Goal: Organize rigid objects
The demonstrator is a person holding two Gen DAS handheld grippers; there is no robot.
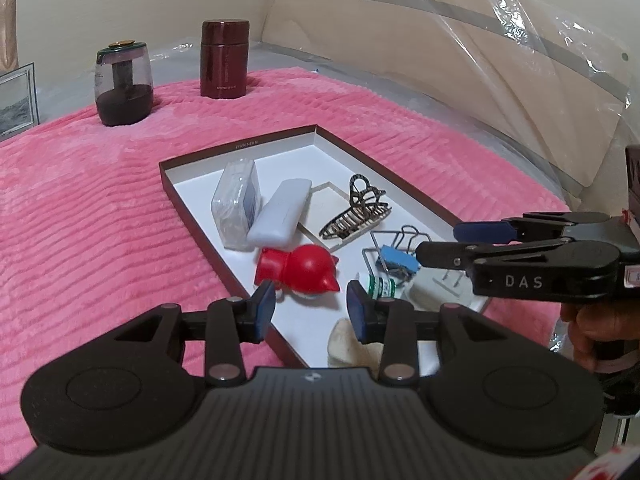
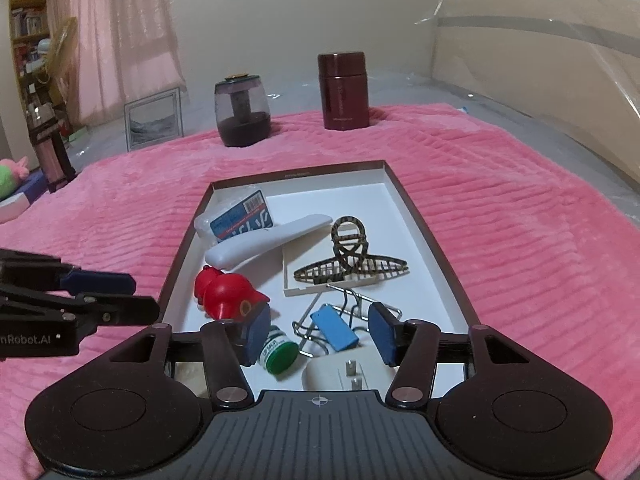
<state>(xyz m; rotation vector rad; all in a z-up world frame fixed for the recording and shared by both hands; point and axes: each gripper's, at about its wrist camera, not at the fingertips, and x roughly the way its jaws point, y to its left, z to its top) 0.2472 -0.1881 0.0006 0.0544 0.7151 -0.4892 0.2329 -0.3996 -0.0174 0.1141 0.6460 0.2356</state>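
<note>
We see the shallow tray (image 2: 436, 232) lying on the pink blanket (image 2: 520, 200), its long axis running away from us toward the maroon flask (image 2: 343, 92) and the dark jar (image 2: 242, 110), and holding the clutter: a hair claw (image 2: 352, 260), a white case (image 2: 268, 242), a red figurine (image 2: 226, 292), a blue binder clip (image 2: 334, 330) and a green-capped bottle (image 2: 280, 354). The right tongs (image 2: 318, 332) are angled down over its near end, spread with nothing gripped, "DAS" legible on their side in the left view. The left tongs (image 1: 312, 306) hover released over the tray's near edge beside the figurine.

soft dim indoor light, faint shadows, strong fisheye bending at edges
</note>
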